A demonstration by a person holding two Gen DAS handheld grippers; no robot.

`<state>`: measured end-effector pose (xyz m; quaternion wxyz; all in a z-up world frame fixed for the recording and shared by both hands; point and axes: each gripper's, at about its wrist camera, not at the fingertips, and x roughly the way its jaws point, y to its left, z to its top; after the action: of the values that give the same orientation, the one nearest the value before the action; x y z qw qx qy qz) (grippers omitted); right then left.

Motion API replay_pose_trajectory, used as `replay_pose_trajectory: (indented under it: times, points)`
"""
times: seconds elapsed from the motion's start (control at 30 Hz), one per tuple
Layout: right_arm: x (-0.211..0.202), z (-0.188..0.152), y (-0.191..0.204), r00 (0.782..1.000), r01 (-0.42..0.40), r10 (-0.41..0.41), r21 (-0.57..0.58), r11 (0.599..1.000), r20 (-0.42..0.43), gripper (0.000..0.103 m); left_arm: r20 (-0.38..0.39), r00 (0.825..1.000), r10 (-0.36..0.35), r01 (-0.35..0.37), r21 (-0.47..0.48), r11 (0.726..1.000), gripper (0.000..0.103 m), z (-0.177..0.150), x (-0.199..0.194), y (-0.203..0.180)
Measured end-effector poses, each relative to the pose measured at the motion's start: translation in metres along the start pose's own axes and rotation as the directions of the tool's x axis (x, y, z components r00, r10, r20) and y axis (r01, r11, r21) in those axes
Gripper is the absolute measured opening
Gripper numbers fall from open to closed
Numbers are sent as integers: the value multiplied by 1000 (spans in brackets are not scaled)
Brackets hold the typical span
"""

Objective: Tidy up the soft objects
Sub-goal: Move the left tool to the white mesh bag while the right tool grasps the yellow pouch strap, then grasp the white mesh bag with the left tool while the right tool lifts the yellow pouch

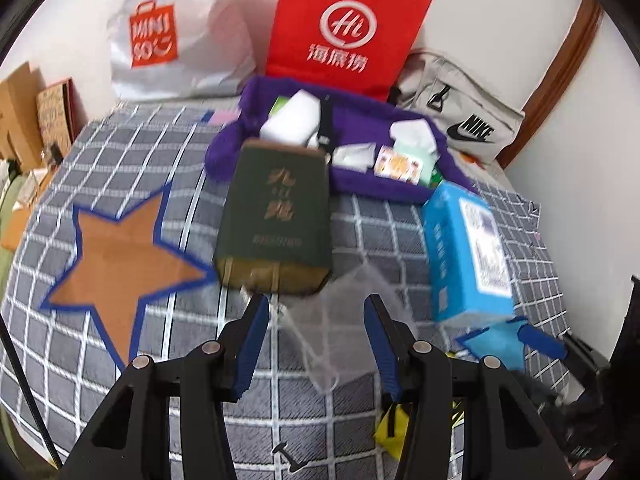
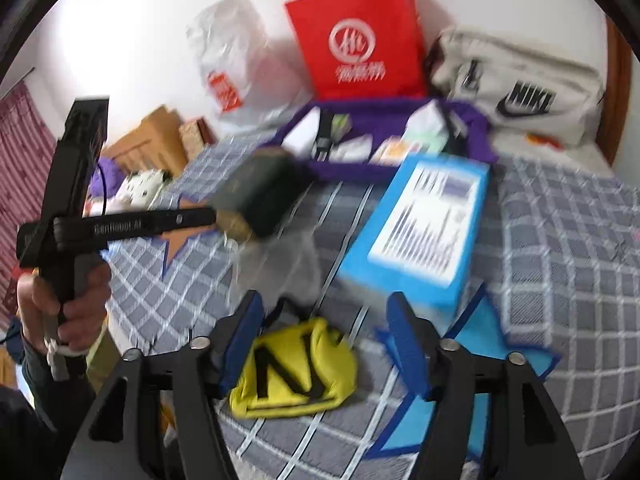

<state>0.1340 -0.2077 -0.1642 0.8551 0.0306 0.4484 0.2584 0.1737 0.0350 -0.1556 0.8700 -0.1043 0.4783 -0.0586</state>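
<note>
A dark green paper bag [image 1: 276,216] lies on the checked bed cover, just beyond my open left gripper [image 1: 316,304]. A clear mesh pouch [image 1: 344,300] lies between the left fingers, untouched. A blue box [image 1: 464,248] lies to the right. A yellow pouch [image 2: 296,368] lies between the fingers of my open right gripper [image 2: 324,308], low on the bed; it peeks in the left wrist view [image 1: 394,432]. The blue box [image 2: 420,224] and green bag [image 2: 260,196] lie beyond. A purple fabric tray [image 1: 360,184] holds small packets behind them. The left gripper shows in the right wrist view [image 2: 204,216].
At the back stand a red paper bag [image 1: 344,28], a white Miniso plastic bag [image 1: 168,40] and a grey Nike bag [image 1: 460,112] against the wall. An orange star patch [image 1: 120,256] marks the cover at left. Cardboard boxes [image 2: 152,140] sit beside the bed.
</note>
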Motion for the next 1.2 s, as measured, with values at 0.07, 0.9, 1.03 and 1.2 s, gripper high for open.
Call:
replay_pose_trajectory:
  times: [0.07,0.9,1.03,1.2]
  points:
    - [8,-9,6,1000,3,-3,-33,999,-16,75,-12,1000,-7,7,-6,1000,47,-7,5,4]
    - [39,-36,-12,999,6,-9,-63,998,-50,29,-88,996,7,-8,-15,1000,82,-18,64,-6]
    - [24,-41,-24,999,34,-35,-44,998,-31,29,-90,993,82,-79,31,996,96,-15,76,-24]
    - [14,-47,-48,997,76,-76,3,997,-27,29,-91,975,204,-195,99,976,97,-17,86,-41]
